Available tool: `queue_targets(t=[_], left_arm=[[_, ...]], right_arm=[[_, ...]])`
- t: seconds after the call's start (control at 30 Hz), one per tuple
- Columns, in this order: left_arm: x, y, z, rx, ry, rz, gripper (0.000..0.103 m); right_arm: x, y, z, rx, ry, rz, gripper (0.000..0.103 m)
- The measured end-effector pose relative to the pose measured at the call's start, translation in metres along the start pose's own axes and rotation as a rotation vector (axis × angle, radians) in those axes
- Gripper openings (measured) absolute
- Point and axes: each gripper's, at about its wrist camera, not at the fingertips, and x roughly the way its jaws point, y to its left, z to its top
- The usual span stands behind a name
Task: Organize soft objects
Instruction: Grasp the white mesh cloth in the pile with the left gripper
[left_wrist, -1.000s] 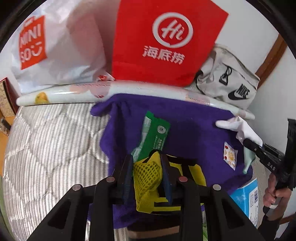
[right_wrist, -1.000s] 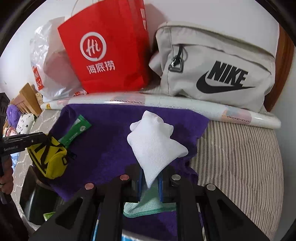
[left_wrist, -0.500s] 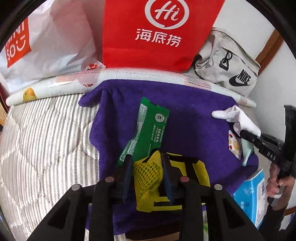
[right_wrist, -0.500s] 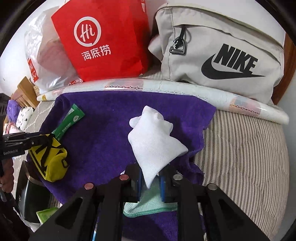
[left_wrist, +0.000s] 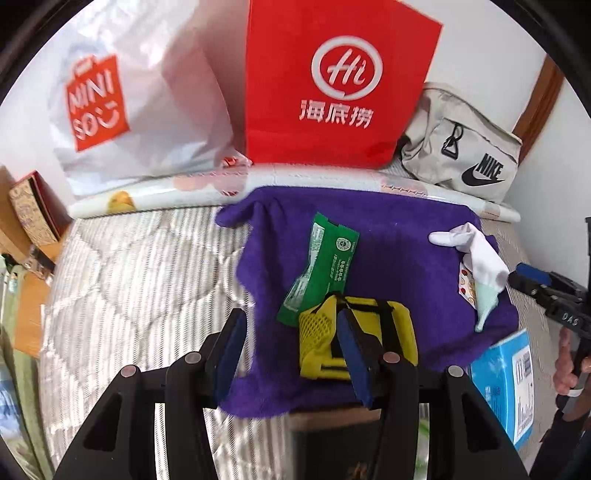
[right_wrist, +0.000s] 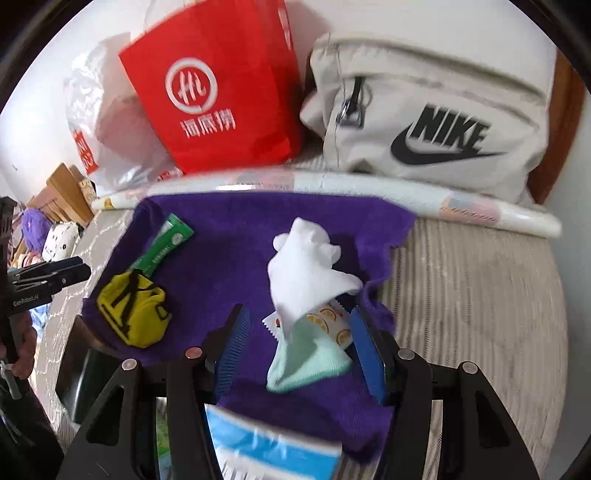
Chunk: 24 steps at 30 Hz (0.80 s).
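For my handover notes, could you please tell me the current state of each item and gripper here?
Left gripper: open, jaws just widened, nothing held.
Right gripper: open, jaws just widened, nothing held.
Yellow mesh pouch: released, lying on purple towel.
White sock: released, crumpled on towel.
Green sachet: lying flat, sealed.

Left gripper (left_wrist: 291, 345): black frame, blue-padded jaws parted, just been opening, pads gripping nothing, angled steeply down.
Right gripper (right_wrist: 301, 345): same build, jaws spread wide, just been opening, nothing clamped.
Right hand (left_wrist: 570, 363): wrapped round its gripper's handle.
Left hand (right_wrist: 22, 341): likewise.
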Motion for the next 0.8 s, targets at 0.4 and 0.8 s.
queue_targets(t=[0.4,0.8], left_arm=[[-0.076,-0.004,-0.069,-0.027,-0.046,-0.073,0.049],[-0.085,-0.027,-0.171,0.045,0.004,-0.155,0.049]], right_arm=[[-0.077,0.035,-0.053,-0.027,-0.08,0.022,0.057],[-0.109,0.056,-0.124,-0.005,-0.052,0.023,0.057]])
